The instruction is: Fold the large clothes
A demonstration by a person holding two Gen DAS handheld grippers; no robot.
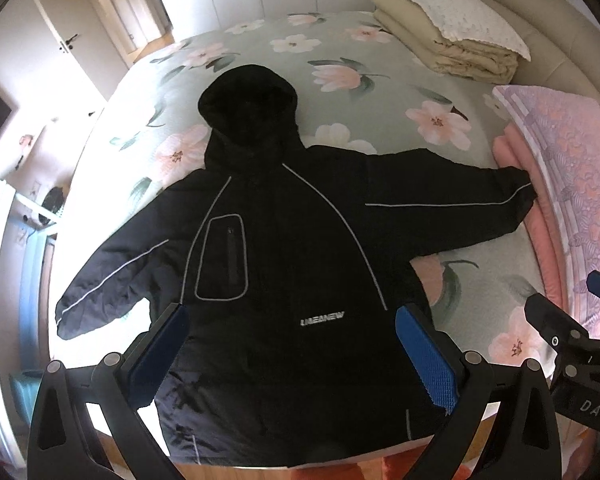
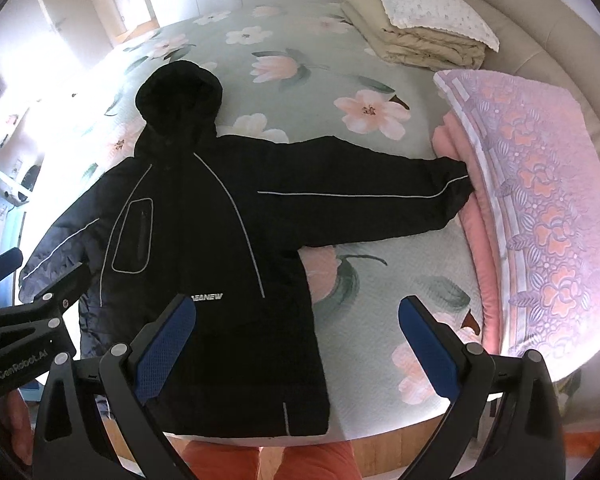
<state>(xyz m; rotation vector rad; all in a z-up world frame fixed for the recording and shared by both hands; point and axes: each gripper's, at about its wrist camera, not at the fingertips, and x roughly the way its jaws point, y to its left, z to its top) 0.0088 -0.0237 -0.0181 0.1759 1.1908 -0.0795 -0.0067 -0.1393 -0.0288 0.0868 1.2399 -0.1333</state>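
Left wrist view: the left gripper (image 1: 288, 354) hangs above the lower part of a black hooded jacket (image 1: 284, 248), its two blue-padded fingers (image 1: 426, 358) spread wide with nothing between them. The right gripper (image 2: 298, 350), seen from its own camera, is likewise wide open and grips nothing; it hovers over the jacket's hem corner and the bare bedding beside it. In the left view it also shows at the right edge.

The jacket lies flat and face up on a bed (image 1: 340, 76) with a pale green floral cover, hood (image 1: 248, 98) toward the far side, both sleeves spread outward, its hem at the near edge of the bed. Thin grey piping runs along the sleeves and around a chest pocket (image 1: 222, 258). One sleeve's cuff (image 2: 456, 184) touches a folded pink blanket (image 2: 540, 200) on the right. Farther back, a folded beige quilt (image 1: 448, 46) carries a white pillow (image 1: 452, 10). Orange trousers (image 2: 268, 460) show below the bed edge.
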